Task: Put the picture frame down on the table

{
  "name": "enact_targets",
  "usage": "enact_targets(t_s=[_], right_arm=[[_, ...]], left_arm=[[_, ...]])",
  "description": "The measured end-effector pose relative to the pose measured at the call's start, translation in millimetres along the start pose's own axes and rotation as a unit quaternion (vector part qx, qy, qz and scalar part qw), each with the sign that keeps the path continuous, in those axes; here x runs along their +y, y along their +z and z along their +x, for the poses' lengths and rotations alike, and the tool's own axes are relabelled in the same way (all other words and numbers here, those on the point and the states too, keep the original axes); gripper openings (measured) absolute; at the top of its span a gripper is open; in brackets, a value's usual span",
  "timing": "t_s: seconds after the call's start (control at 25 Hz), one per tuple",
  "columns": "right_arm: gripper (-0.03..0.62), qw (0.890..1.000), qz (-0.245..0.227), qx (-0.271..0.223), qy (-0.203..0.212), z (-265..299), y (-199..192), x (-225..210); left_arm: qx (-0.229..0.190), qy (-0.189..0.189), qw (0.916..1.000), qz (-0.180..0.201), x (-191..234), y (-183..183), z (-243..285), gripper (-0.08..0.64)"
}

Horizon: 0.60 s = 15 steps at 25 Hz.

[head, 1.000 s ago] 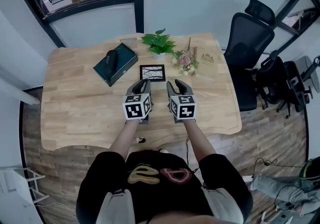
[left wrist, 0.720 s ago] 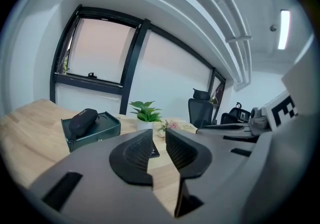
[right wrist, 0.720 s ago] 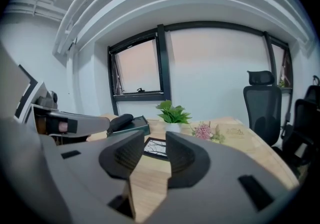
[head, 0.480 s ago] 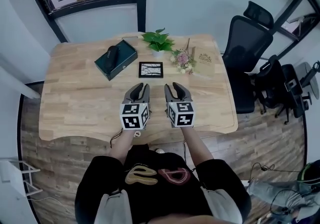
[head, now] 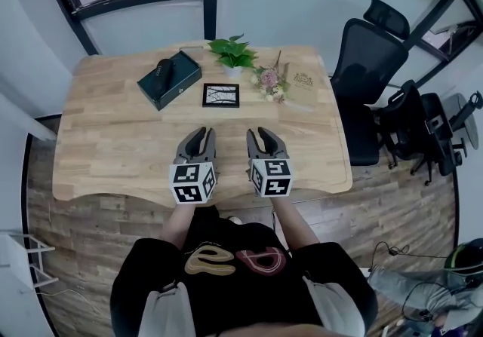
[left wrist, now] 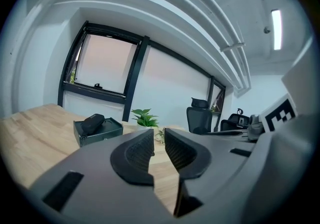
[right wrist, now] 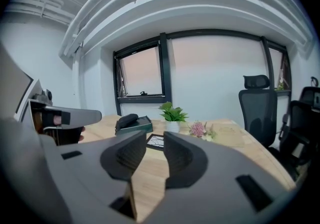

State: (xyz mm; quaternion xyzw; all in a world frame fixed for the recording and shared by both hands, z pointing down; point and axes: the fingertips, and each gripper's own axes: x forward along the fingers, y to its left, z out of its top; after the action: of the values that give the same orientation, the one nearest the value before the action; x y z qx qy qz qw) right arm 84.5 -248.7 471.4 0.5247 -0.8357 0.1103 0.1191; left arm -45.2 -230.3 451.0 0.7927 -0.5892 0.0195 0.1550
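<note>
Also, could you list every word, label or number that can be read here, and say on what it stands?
No text can be read here.
Card: a small printed emblem, too small to read.
Frame: a line drawing, no words that I can see.
Left gripper and right gripper: square markers only, no words.

- Left gripper: grey moulded shell with two curved jaws, lined with dark ribbed pads.
- Behind its jaws sits a white cube printed with black square markers.
- Right gripper: same grey build, with its own marker cube behind the jaws.
- The person wears a black top with tan and pink looped shapes on the chest and pale grey sleeve panels.
</note>
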Motion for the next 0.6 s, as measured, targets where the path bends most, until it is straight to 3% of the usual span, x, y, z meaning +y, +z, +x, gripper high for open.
enact_targets(t_s=[0.36, 0.6], right_arm=[[0.094, 1.000, -0.005, 0.003, 0.001, -24.4, -16.1, 1.4], [0.076, 1.000, -0.002, -0.003, -0.005, -40.3, -21.2, 0.2]], left_arm=[[-0.003, 0.010, 0.9995, 0.029, -15.9, -13.3, -22.6, 0.072], [-0.006, 0.015, 0.9998, 0.008, -20.9, -19.9, -34.8, 0.067]])
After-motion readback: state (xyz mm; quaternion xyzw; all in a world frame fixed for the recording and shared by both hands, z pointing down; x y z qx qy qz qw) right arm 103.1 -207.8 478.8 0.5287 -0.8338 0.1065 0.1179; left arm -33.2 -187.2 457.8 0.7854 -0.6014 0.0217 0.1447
